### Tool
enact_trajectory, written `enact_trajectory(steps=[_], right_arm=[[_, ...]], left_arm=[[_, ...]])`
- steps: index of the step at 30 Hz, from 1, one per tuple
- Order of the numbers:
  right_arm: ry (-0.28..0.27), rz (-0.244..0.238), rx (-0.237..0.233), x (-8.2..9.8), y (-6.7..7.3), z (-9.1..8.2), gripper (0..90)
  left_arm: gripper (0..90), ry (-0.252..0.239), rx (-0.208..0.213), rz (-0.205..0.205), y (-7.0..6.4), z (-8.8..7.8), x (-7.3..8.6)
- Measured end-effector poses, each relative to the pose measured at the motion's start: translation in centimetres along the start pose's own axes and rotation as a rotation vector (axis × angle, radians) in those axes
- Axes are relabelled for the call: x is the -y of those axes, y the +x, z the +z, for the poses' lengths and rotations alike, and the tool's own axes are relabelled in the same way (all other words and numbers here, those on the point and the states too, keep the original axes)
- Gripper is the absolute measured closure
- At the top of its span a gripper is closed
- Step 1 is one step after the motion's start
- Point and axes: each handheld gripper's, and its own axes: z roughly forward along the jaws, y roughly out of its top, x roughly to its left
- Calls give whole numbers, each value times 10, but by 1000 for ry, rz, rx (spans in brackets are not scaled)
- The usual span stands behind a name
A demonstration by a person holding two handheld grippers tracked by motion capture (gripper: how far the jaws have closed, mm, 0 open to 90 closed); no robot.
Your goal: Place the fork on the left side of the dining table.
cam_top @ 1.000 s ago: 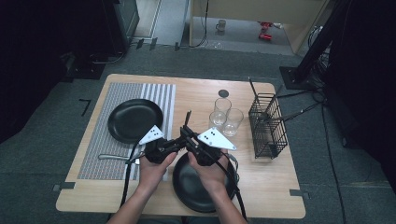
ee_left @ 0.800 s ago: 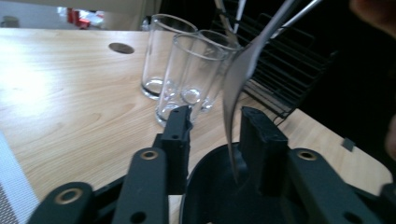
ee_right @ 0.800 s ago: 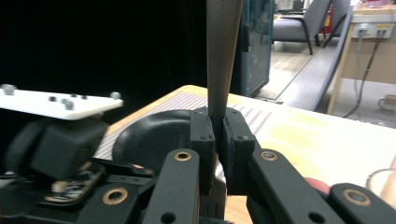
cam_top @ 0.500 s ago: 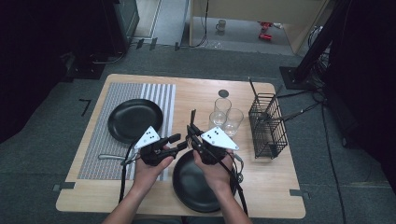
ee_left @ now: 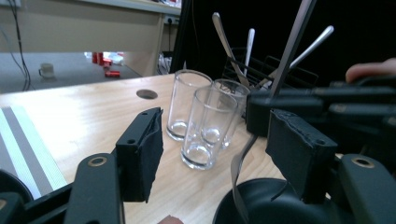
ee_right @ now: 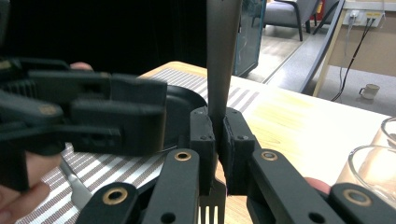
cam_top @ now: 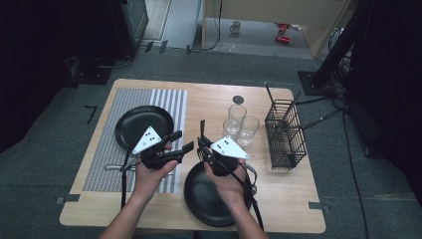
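A wooden table (cam_top: 278, 199) stands on grey carpet in a dim room, with a striped mat (cam_top: 119, 164) on its left part. Take the front plate (cam_top: 204, 199), a black one at the table's near edge, as the landmark.

Just above that plate's far rim, the right gripper (cam_top: 203, 144) is clamped tight on a fork (cam_top: 202, 130). In the right gripper view its two pads squeeze the handle (ee_right: 219, 56), which rises straight up, while the tines (ee_right: 210, 212) hang down below the jaws. The right hand (cam_top: 230, 184) lies over the plate, palm cupped under the gripper body, forearm coming in from the near edge.

To the plate's left and slightly beyond it, the left gripper (cam_top: 181, 141) points toward the fork. Its jaws have just been opening and now stand apart, with nothing pressed between them; in the left gripper view the fork (ee_left: 285, 60) stands just off the right-hand pad (ee_left: 299, 154). The left hand (cam_top: 152, 174) holds the gripper from below, over the mat's edge.

Beyond the plate, to the right, three glasses (cam_top: 239, 124) cluster together; a wire basket (cam_top: 283, 134) stands further right. A second plate (cam_top: 137, 124) sits on the mat, beyond and to the left.
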Motion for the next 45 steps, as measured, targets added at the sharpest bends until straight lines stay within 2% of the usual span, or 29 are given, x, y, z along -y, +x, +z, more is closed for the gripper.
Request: enact_trajectory(steps=[9,17,22,24,28,35,41,45], right_arm=[[19,-13,-3,4,3,5,852],[23,-21,-23,5,9,8,852],[30,-30,-35,6,13,10,852],[31,-33,-39,6,15,11,852],[28,-39,-45,6,18,11,852],[30,-47,-53,6,21,11,852],[27,-54,-60,6,21,10,852],[26,-50,-60,6,21,9,850]], left_arm=[[355,-26,17,20,-5,-1,-16],[334,-17,31,37,-10,3,-26],[367,-16,43,38,-13,4,-31],[382,-20,34,45,-15,5,-33],[458,-18,25,44,-17,6,-36],[658,-2,34,33,-19,8,-37],[871,-2,44,20,-18,7,-38],[880,-3,63,1,-16,7,-39]])
